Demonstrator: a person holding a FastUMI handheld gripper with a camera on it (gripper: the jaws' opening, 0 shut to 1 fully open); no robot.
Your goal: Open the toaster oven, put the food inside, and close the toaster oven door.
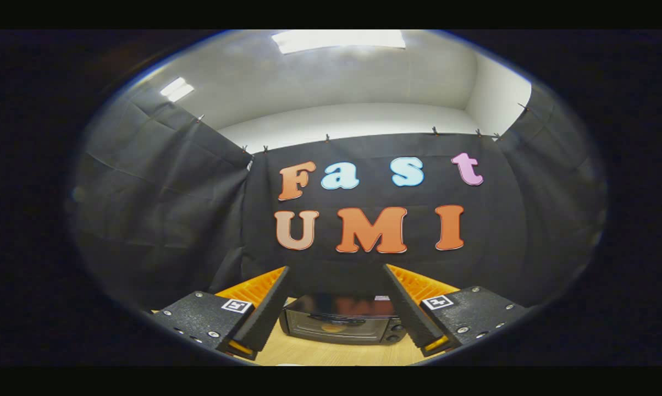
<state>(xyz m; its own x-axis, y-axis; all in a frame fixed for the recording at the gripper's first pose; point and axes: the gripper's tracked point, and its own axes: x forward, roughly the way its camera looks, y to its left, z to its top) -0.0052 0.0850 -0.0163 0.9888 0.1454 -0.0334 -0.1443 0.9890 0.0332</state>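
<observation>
The hand-held gripper (335,308) is spread wide and empty; the toaster oven (342,324), door shut, sits on the table (336,355) straight ahead, beyond its fingers.

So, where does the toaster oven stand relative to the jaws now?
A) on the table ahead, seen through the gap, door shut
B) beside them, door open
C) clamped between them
A: the toaster oven stands on the wooden table ahead of the open gripper, framed between its jaws, untouched, door shut.
</observation>
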